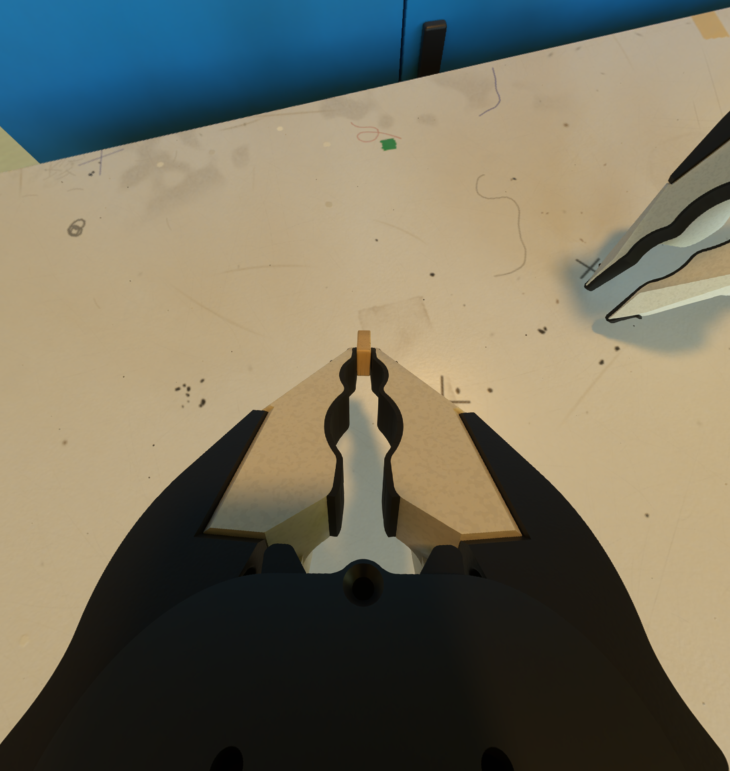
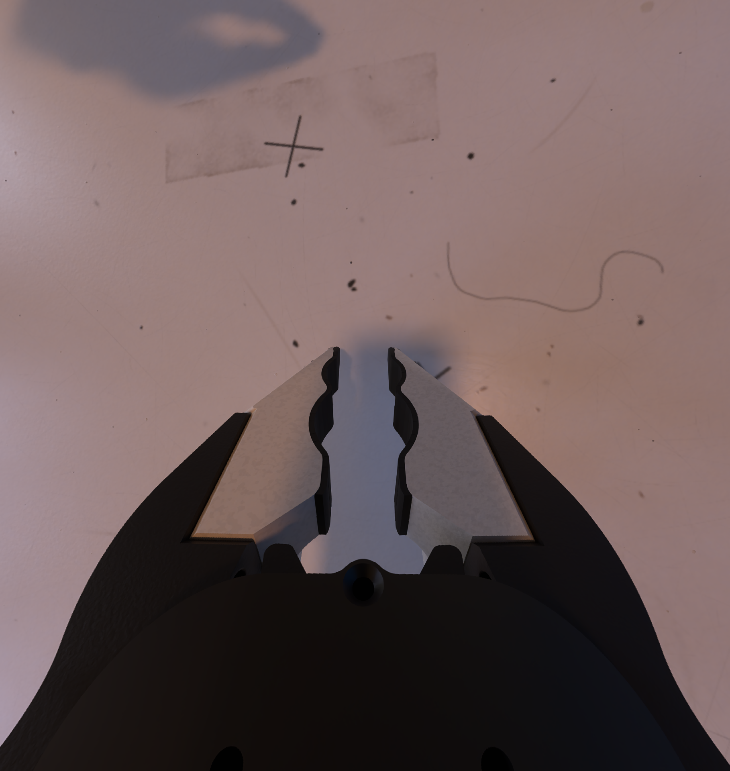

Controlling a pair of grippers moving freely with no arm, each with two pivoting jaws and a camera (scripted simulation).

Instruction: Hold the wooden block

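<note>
A small tan wooden block (image 1: 363, 352) is pinched between the tips of my left gripper (image 1: 363, 354), and its top end sticks out past the fingertips. The left gripper is shut on it above the beige table (image 1: 230, 292). My right gripper (image 2: 363, 354) is open and empty, pointing down at the table with a clear gap between its fingers. It also shows at the right edge of the left wrist view (image 1: 601, 300), low over the table and apart from the block. The block does not show in the right wrist view.
The table top (image 2: 146, 292) is scuffed, with pen marks, a drawn cross (image 2: 293, 147) on a pale tape patch and a small green mark (image 1: 388, 144). A blue cabinet (image 1: 188, 54) with a dark handle (image 1: 433, 46) stands beyond the table's far edge.
</note>
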